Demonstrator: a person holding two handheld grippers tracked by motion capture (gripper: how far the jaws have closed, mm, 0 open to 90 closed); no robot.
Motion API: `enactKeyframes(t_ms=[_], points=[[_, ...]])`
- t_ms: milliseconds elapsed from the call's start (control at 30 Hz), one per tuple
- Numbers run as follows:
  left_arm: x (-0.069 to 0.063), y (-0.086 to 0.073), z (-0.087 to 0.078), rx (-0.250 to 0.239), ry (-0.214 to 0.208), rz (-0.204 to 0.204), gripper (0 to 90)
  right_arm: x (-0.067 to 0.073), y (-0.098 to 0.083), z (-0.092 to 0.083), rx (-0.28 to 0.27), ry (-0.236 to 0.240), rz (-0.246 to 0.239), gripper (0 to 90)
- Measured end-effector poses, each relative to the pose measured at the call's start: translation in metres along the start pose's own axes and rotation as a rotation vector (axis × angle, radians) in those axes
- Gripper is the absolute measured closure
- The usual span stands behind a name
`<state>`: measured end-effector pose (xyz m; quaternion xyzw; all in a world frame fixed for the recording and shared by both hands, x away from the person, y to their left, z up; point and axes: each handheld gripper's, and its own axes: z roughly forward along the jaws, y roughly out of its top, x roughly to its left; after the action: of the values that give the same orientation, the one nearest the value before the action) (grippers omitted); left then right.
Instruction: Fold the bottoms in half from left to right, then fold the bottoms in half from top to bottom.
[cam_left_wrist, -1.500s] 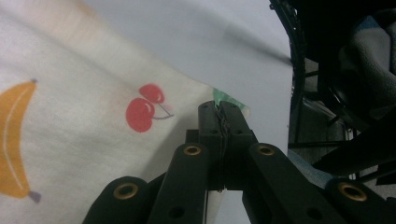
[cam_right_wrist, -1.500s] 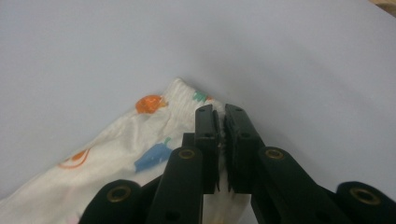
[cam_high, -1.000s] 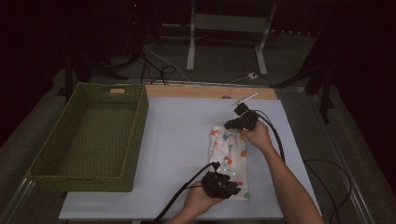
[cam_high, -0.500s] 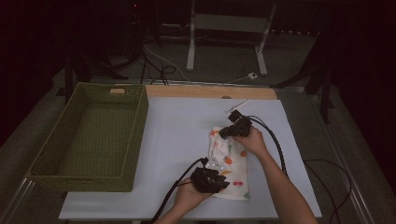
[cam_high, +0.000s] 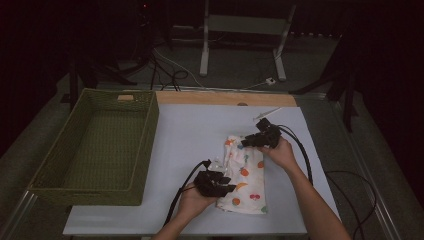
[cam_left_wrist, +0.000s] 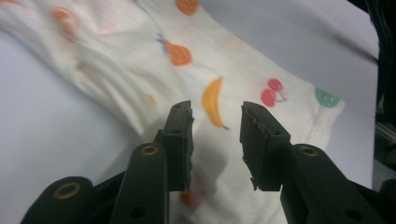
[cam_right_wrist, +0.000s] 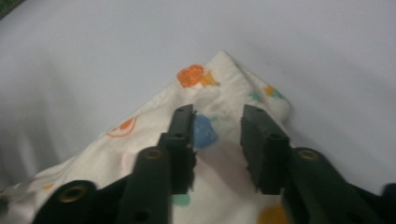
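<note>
The fruit-print cloth lies folded on the white table, right of centre and toward the person's edge, its long side running away from the person. It is white with orange, yellow, red and green fruit figures. In the left gripper view a banana and a pair of cherries show on its flat near part, with a rumpled ridge along one side; in the right gripper view a far corner of the cloth comes to a point, with a crease beside it.

The left gripper sits low over the cloth's near left edge. Its jaws have just been opening and now stand apart with a clear gap; the cloth lies beneath them, and the pads do not press on it. In the high view this gripper is in the left hand.

The right gripper stands over the cloth's far end. Its jaws have likewise just been opening and are parted, with cloth below and nothing pinched. The right hand holds it from the far right.

A green woven basket stands at the table's left, well apart from the cloth. A wooden strip runs along the far edge.
</note>
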<state>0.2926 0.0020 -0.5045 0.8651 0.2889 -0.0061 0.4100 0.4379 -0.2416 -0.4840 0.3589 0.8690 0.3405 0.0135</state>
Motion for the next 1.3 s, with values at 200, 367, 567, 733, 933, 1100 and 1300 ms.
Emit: enactKeyframes(t_ms=[200,367,567,733,933,1100,1300], points=[[0.017,0.008,-0.007,-0.015,0.036,-0.031,59.1,-0.007,-0.015,-0.012,-0.029,-0.006,0.042,52.6],[0.027,0.018,-0.007,-0.018,0.058,-0.045,55.5,-0.012,-0.024,-0.019,-0.026,-0.009,0.055,50.1],[0.039,0.032,-0.007,-0.037,0.085,-0.059,50.5,-0.014,-0.026,-0.028,-0.043,-0.014,0.057,48.6],[0.047,0.040,-0.007,-0.046,0.114,-0.081,47.5,-0.016,-0.027,-0.031,-0.037,-0.017,0.056,48.6],[0.058,0.049,0.003,-0.038,0.149,-0.114,46.1,-0.019,-0.028,-0.030,-0.015,-0.041,0.055,49.0],[0.066,0.053,0.020,-0.019,0.161,-0.161,45.8,-0.024,-0.029,-0.024,0.016,-0.072,0.072,48.4],[0.075,0.058,0.037,-0.010,0.183,-0.211,45.4,-0.031,-0.029,-0.013,0.046,-0.090,0.115,48.5]])
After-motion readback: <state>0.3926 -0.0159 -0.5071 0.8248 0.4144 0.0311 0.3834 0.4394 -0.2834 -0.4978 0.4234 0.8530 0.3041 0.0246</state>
